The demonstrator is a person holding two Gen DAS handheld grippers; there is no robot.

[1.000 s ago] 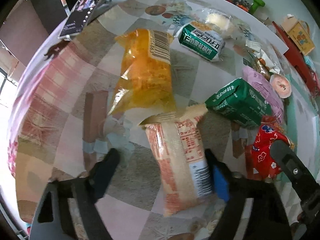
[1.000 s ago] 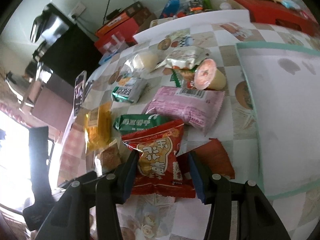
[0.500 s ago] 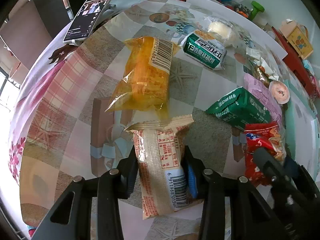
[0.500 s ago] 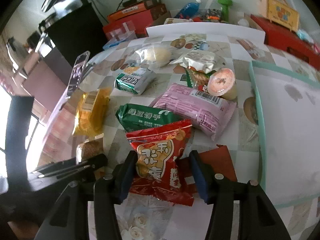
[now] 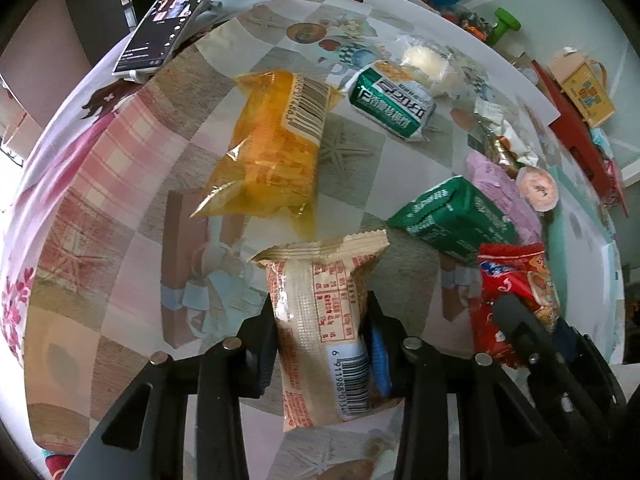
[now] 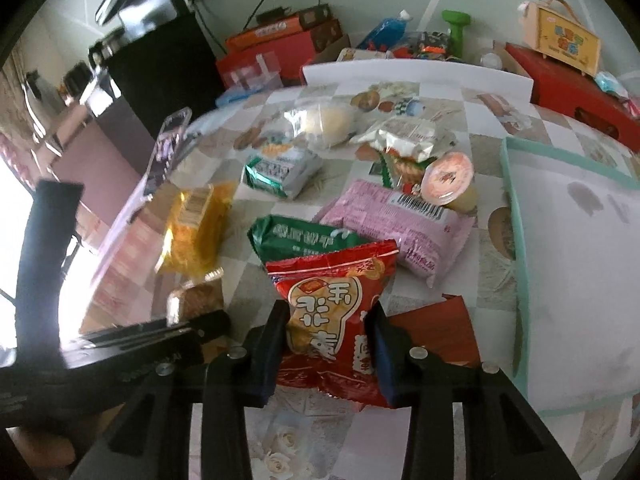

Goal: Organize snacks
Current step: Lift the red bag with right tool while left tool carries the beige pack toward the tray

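Observation:
My left gripper (image 5: 322, 332) is shut on a beige snack packet with red print and a barcode (image 5: 320, 312), held above the table. My right gripper (image 6: 330, 340) is shut on a red snack bag with white characters (image 6: 332, 312), also lifted; this bag and the right gripper's finger show in the left wrist view (image 5: 516, 300). Still on the table lie a yellow packet (image 5: 272, 148), two green packets (image 5: 456, 212) (image 5: 392, 104), a pink packet (image 6: 396, 216), a sealed cup (image 6: 448, 176) and a bun in clear wrap (image 6: 324, 120).
A white tray with a teal rim (image 6: 516, 248) lies at the right. A phone (image 5: 170, 20) leans at the table's far left edge. Red boxes (image 6: 576, 84), a green dumbbell (image 6: 456, 28) and a black cabinet (image 6: 160, 68) stand behind the table.
My left gripper closed on the beige packet and raised it. My right gripper closed on the red bag and lifted it off the table.

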